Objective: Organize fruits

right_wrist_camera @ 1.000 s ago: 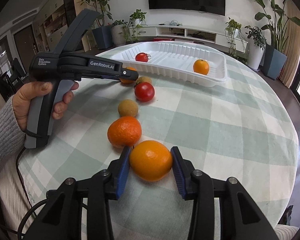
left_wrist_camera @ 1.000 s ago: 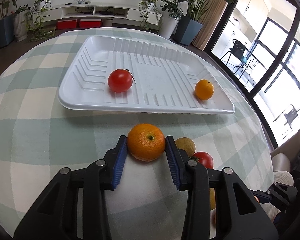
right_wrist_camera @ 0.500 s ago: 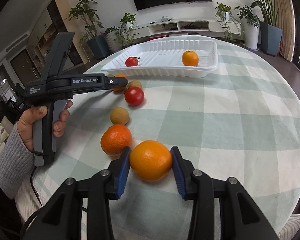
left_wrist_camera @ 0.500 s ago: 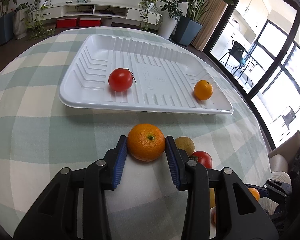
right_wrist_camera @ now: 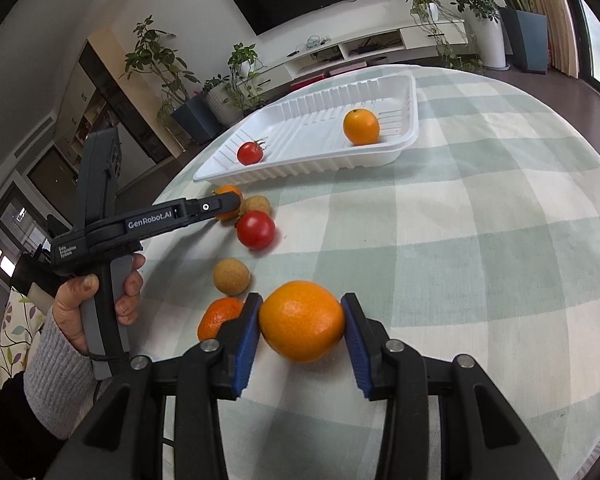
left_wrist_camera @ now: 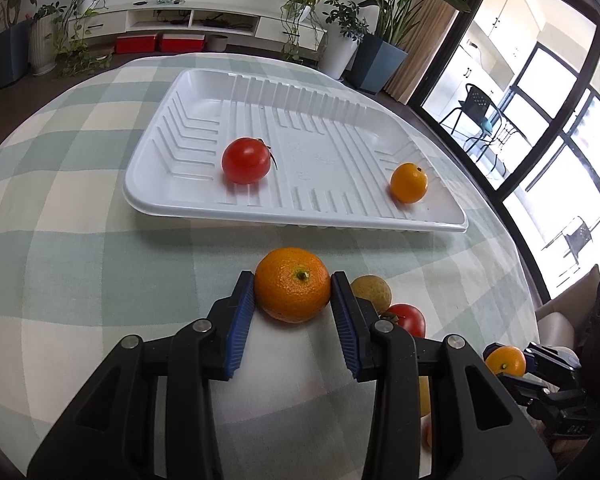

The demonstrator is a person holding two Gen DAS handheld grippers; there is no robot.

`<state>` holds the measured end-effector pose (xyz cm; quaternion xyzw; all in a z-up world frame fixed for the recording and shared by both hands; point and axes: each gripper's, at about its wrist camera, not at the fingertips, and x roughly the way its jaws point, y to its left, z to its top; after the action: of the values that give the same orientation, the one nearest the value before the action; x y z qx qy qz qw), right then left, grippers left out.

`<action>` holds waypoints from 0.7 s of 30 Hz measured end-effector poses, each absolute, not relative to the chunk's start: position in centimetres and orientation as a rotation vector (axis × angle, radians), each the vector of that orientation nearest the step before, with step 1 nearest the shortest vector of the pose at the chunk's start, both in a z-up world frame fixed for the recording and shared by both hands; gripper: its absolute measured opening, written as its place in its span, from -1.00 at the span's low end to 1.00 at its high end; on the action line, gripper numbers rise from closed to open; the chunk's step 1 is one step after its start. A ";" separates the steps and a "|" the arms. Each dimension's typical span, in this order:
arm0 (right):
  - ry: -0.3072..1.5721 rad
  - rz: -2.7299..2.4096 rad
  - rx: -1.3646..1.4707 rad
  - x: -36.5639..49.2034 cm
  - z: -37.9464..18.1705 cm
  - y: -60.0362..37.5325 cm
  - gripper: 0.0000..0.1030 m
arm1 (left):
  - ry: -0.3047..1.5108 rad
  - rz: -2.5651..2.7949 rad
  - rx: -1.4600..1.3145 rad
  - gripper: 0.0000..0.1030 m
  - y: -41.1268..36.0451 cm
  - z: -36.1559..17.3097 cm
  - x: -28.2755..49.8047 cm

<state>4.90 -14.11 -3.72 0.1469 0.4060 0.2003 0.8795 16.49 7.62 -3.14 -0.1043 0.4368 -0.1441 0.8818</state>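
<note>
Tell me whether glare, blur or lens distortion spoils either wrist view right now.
Left wrist view: sharp, windows blown out at right, tray rim bowed by fisheye. Right wrist view: sharp, horizon tilted, held orange crisp, soft shadows, no glare.

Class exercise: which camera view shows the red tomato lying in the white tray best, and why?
The left wrist view. There the tomato is near, large and unobstructed in the tray, with its dark stalk showing. The right wrist view shows the same tomato farther off and smaller, at the tray's left end.
</note>
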 end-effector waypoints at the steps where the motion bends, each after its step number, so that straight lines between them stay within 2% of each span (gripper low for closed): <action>1: 0.845 0.418 0.314 5.2 -3.6 -14.2 -0.16 | 0.910 -0.300 -0.220 -0.30 7.6 -3.1 16.5; 21: 0.745 0.449 0.290 11.6 -0.2 -13.6 -0.16 | 0.878 -0.294 -0.243 -0.30 8.3 -2.1 16.8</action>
<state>11.57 -13.56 -0.19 0.1400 0.3596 0.2166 0.8968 16.84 8.25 -2.13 -0.1171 0.4226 -0.1413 0.8876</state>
